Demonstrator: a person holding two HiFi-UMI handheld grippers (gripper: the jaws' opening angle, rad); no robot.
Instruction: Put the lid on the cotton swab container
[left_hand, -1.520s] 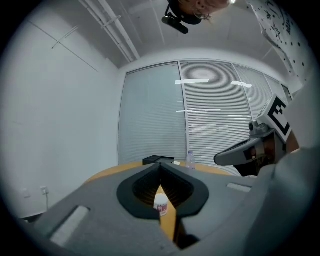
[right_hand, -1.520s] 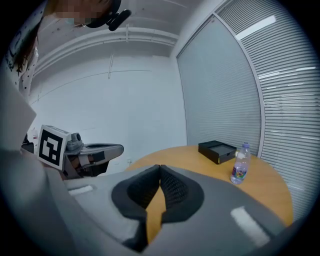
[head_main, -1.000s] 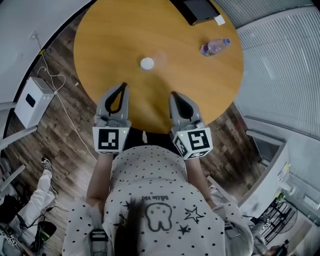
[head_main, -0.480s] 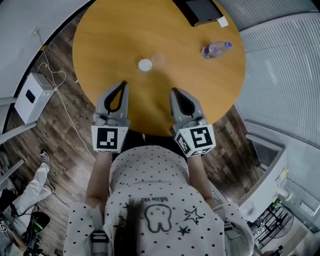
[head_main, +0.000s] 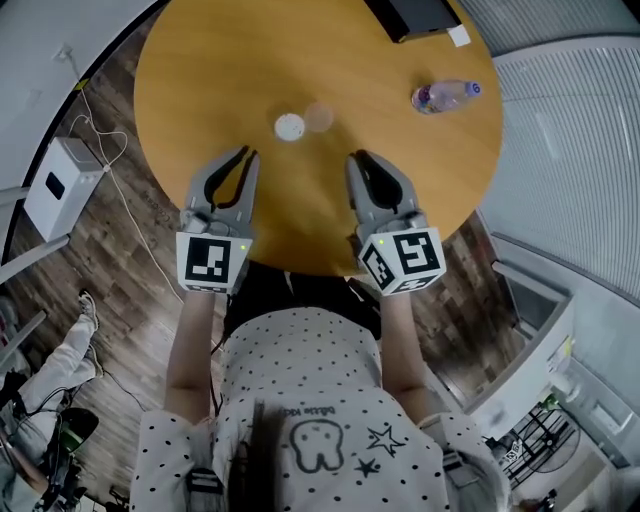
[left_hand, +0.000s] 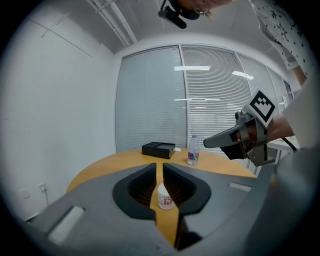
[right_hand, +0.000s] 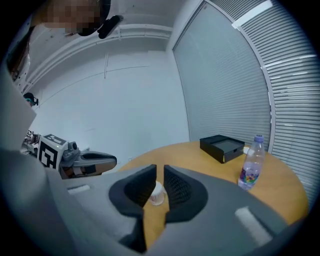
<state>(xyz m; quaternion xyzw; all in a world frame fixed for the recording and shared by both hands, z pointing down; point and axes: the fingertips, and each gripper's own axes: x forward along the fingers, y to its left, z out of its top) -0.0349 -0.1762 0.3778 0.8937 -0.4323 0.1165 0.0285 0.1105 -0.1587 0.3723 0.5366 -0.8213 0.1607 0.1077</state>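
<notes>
The cotton swab container (head_main: 290, 127), a small white tub, stands on the round wooden table (head_main: 200, 70). Its clear round lid (head_main: 319, 117) lies just to its right. Both grippers hover over the table's near edge, pointing at the tub from a short way off. My left gripper (head_main: 247, 155) has just been opening, and a narrow gap shows between its jaws with nothing in it. In the left gripper view, the container (left_hand: 165, 196) shows beyond the left gripper (left_hand: 159, 167). My right gripper (head_main: 357, 157) also shows a narrow empty gap, and the container (right_hand: 157, 193) lies beyond the right gripper (right_hand: 159, 170).
A water bottle (head_main: 445, 96) lies at the table's right side, and a black box (head_main: 420, 15) sits at the far edge. A white appliance (head_main: 55, 188) with a cable stands on the wooden floor to the left. A glass wall with blinds runs behind the table.
Both grippers have moved forward over the table edge, closer to the container and lid. The left gripper's fingertips have parted slightly.
</notes>
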